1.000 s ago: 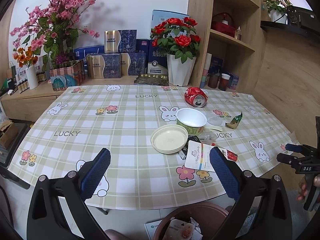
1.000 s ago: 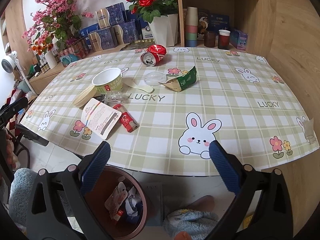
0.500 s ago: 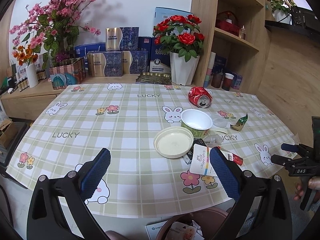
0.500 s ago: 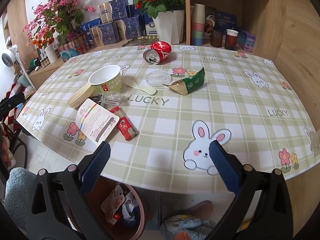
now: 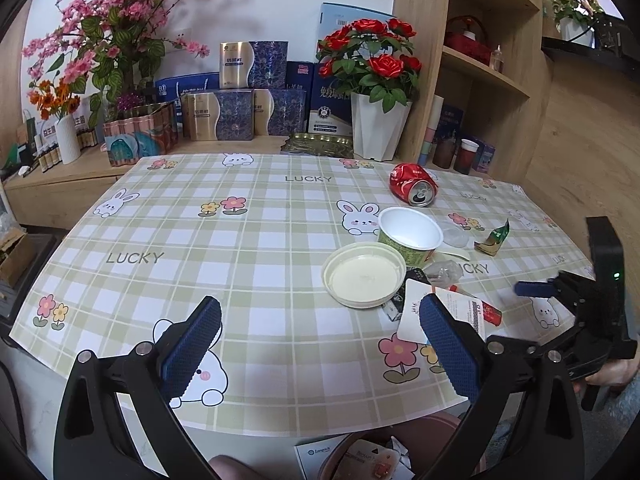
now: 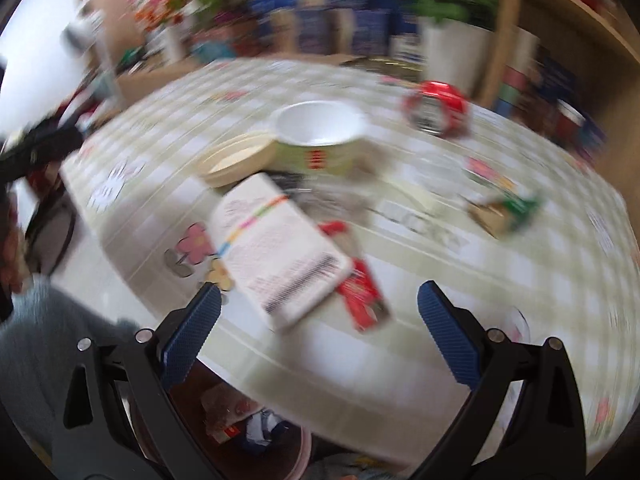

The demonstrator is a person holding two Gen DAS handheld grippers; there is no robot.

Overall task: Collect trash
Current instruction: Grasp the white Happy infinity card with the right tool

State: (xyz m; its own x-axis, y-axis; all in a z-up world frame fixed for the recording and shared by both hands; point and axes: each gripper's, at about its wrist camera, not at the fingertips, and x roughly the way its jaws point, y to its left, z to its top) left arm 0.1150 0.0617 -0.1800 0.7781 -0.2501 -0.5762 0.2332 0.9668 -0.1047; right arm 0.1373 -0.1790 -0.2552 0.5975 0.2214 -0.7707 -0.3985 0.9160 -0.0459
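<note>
With its jaws spread wide and empty, the right hand-held gripper point(image 6: 318, 322) hangs over the bench point(image 6: 460, 280) edge, the card point(image 6: 276, 248) just ahead between the pads and overlapping a red wrapper point(image 6: 362, 298). That card looks light, stiff and flat, so I'd pinch its near overhanging corner. The left hand-held gripper point(image 5: 318, 344) is wide too, holding nothing, the lid point(image 5: 364, 274) ahead to its right. The bin point(image 6: 256, 432) sits right below; the blurred view hides finer detail, but there's plenty of room.
</note>
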